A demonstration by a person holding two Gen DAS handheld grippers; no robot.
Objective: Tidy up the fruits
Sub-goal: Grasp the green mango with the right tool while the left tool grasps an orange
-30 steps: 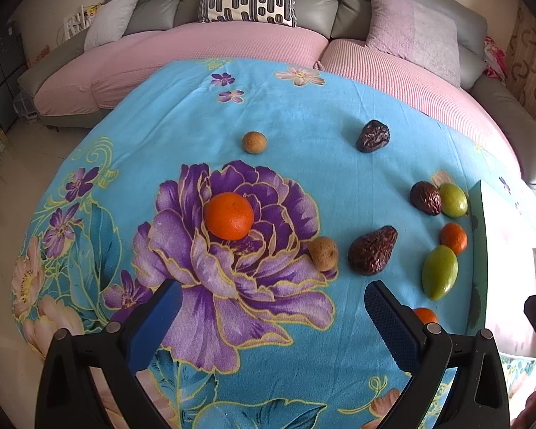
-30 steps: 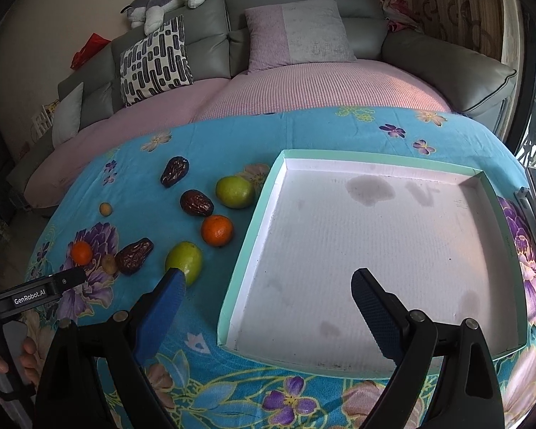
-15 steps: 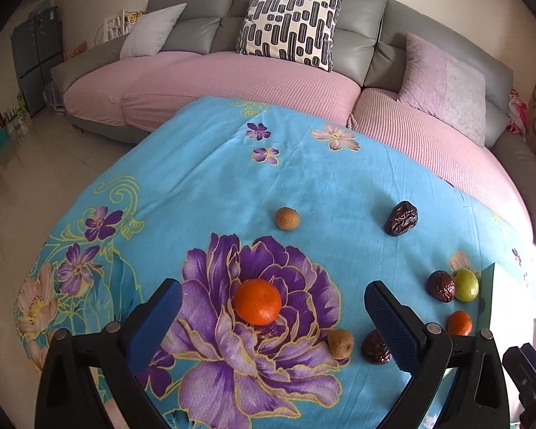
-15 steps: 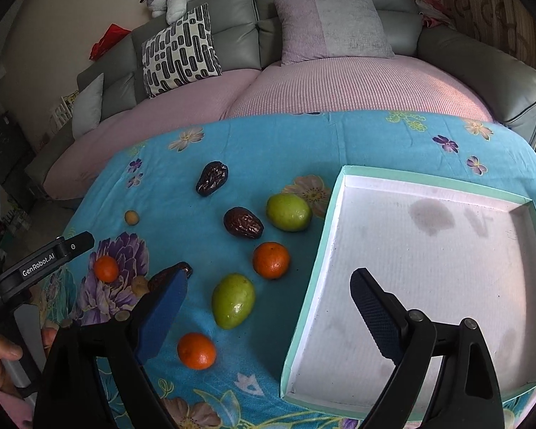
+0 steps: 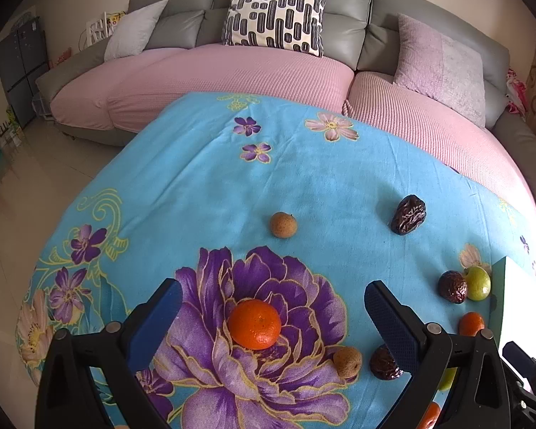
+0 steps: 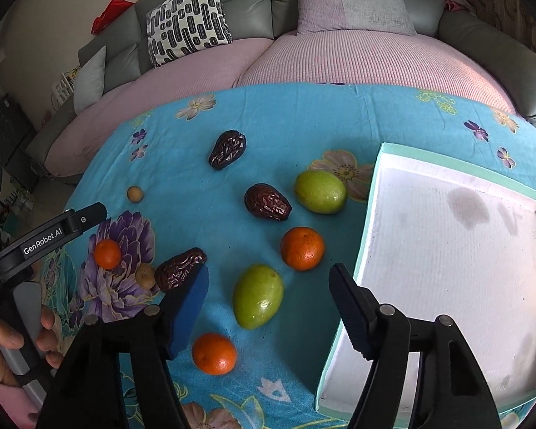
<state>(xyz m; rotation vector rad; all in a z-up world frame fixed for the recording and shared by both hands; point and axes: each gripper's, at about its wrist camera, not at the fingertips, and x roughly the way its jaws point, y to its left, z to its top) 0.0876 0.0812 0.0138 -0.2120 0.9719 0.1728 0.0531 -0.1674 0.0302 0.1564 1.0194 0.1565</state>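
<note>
My left gripper (image 5: 271,316): jaws spread wide, holding nothing; a mandarin (image 5: 254,324) sits between the fingers on the purple flower of the blue cloth (image 5: 203,186)
My right gripper (image 6: 268,298): jaws wide apart, empty; a green fruit (image 6: 257,300) lies between them
Other fruit: 2 more mandarins (image 6: 302,248), 3 dates (image 6: 267,202), a second green fruit (image 6: 320,191), 2 small brown fruits (image 5: 283,225), all loose on the cloth
Tray (image 6: 366,221): right of the fruit, nothing in it

Soft daylight fills the room, bright and even. The white tray (image 6: 446,250) glares, washed out toward its right edge. Fruits throw only faint shadows on the blue cloth (image 5: 303,178). Both views bend hard at the rim, darkening to black corners; focus stays sharp throughout.
</note>
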